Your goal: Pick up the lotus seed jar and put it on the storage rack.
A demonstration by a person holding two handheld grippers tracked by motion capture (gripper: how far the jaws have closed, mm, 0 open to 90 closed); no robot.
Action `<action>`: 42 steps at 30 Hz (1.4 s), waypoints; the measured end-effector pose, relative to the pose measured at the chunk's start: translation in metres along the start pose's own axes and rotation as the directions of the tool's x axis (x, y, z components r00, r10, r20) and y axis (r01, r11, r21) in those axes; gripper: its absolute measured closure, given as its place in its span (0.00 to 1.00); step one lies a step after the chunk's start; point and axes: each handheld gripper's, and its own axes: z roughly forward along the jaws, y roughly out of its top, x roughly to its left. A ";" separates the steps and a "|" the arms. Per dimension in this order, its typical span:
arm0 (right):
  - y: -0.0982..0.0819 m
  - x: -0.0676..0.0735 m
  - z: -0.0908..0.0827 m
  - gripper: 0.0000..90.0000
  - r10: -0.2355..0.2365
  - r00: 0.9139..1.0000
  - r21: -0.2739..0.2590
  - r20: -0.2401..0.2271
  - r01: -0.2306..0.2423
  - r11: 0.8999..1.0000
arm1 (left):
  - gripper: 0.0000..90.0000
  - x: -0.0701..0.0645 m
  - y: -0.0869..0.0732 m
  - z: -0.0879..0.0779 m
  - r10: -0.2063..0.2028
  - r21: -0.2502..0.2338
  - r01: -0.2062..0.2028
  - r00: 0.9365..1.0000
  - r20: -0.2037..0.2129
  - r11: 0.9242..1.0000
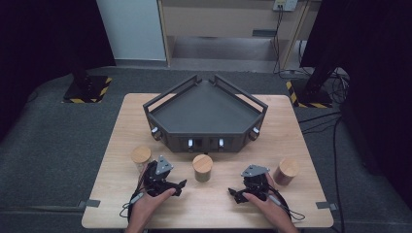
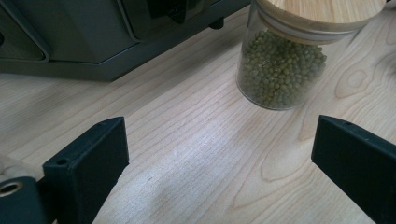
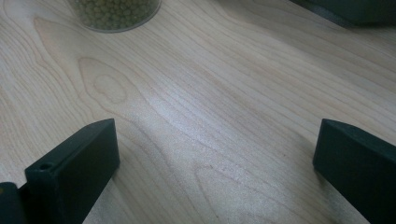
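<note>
- Glass jar of green beans [image 1: 202,168], capped with a round wooden lid, stands upright on the bench [image 1: 214,208] just in front of the dark tray, midway between the two grippers and apart from both.
- In the left gripper view the same jar [image 2: 280,70] sits ahead and toward the right finger, untouched; in the right gripper view just its base [image 3: 115,13] shows at the top edge, left of centre.
- Left gripper [image 1: 179,187] rests low over the bench to the jar's left, its fingers [image 2: 88,168] spread wide apart with bare wood between them, grasping nothing.
- Right gripper [image 1: 235,194] sits to the jar's right, its fingers [image 3: 74,172] likewise released and wide apart over bare wood.
- A person's hands hold both grippers from the near edge, with cables trailing back.
- Two more lidded jars stand on the bench: one [image 1: 141,159] just behind the left gripper, and a brownish one [image 1: 285,171] beside the right gripper toward the right edge.
- Dark angular tray [image 1: 206,112] with raised rails fills the far middle of the bench, its bed bare.
</note>
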 end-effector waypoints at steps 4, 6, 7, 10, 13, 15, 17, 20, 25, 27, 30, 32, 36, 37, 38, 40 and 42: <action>0.000 0.000 0.000 0.01 0.000 1.000 0.000 0.000 0.000 1.000 | 0.03 0.001 0.003 -0.003 0.000 -0.003 0.000 1.000 0.001 1.000; 0.000 0.000 0.000 0.01 0.000 1.000 0.000 0.000 0.000 1.000 | 0.03 0.002 0.004 -0.004 -0.001 -0.007 0.001 1.000 0.001 1.000; 0.000 0.000 0.000 0.01 0.000 1.000 0.000 0.000 0.000 1.000 | 0.03 0.002 0.005 -0.006 0.000 -0.009 0.000 1.000 0.000 1.000; 0.000 0.000 0.000 0.01 0.000 1.000 0.000 0.000 0.000 1.000 | 0.03 0.002 0.006 -0.008 0.003 -0.014 -0.003 1.000 -0.002 1.000; 0.000 0.000 0.000 0.01 0.000 1.000 0.000 0.000 0.000 1.000 | 0.03 0.003 0.009 -0.011 0.004 -0.024 -0.004 1.000 -0.006 1.000; 0.000 0.000 0.000 0.01 0.000 1.000 0.000 0.000 0.000 1.000 | 0.03 0.003 0.010 -0.014 0.005 -0.029 -0.005 1.000 -0.012 1.000; 0.000 0.000 0.000 0.01 0.000 1.000 0.000 0.000 0.000 1.000 | 0.03 0.004 0.012 -0.016 0.007 -0.032 -0.008 1.000 -0.013 0.999; 0.000 0.000 0.000 0.01 0.000 1.000 0.000 0.000 0.000 1.000 | 0.03 0.004 0.013 -0.018 0.014 -0.036 -0.015 1.000 -0.014 0.999; 0.000 0.000 0.000 0.01 -0.001 1.000 0.000 0.000 0.001 1.000 | 0.03 0.006 0.017 -0.024 0.020 -0.043 -0.021 1.000 -0.022 0.999; 0.000 0.000 0.000 0.01 0.000 1.000 0.000 0.000 0.000 1.000 | 0.03 0.006 0.019 -0.026 0.024 -0.044 -0.025 0.999 -0.028 0.999; 0.000 0.000 0.000 0.01 0.000 1.000 0.000 0.000 0.000 1.000 | 0.03 0.007 0.021 -0.029 0.026 -0.049 -0.027 0.999 -0.031 0.998; 0.000 0.000 0.000 0.01 0.000 1.000 0.000 0.000 0.000 1.000 | 0.03 0.008 0.022 -0.031 0.027 -0.052 -0.029 0.999 -0.034 0.998; 0.000 0.000 0.000 0.01 0.000 1.000 0.000 0.000 0.000 1.000 | 0.03 0.011 0.023 -0.034 0.022 -0.054 -0.024 0.999 -0.040 0.998; 0.000 0.000 0.000 0.01 0.000 1.000 0.000 0.000 0.000 1.000 | 0.03 0.011 0.023 -0.034 0.019 -0.057 -0.021 0.999 -0.041 0.998; 0.000 0.000 0.000 0.01 0.000 1.000 0.000 0.000 0.000 1.000 | 0.03 0.012 0.023 -0.035 0.015 -0.058 -0.018 0.999 -0.043 0.998; 0.000 0.000 0.000 0.01 0.000 1.000 0.000 0.000 0.000 1.000 | 0.03 0.013 0.023 -0.036 0.015 -0.059 -0.018 0.999 -0.045 0.998; 0.000 0.000 0.000 0.01 0.000 1.000 0.000 0.000 0.000 1.000 | 0.03 0.015 0.022 -0.037 0.012 -0.060 -0.015 0.999 -0.048 0.998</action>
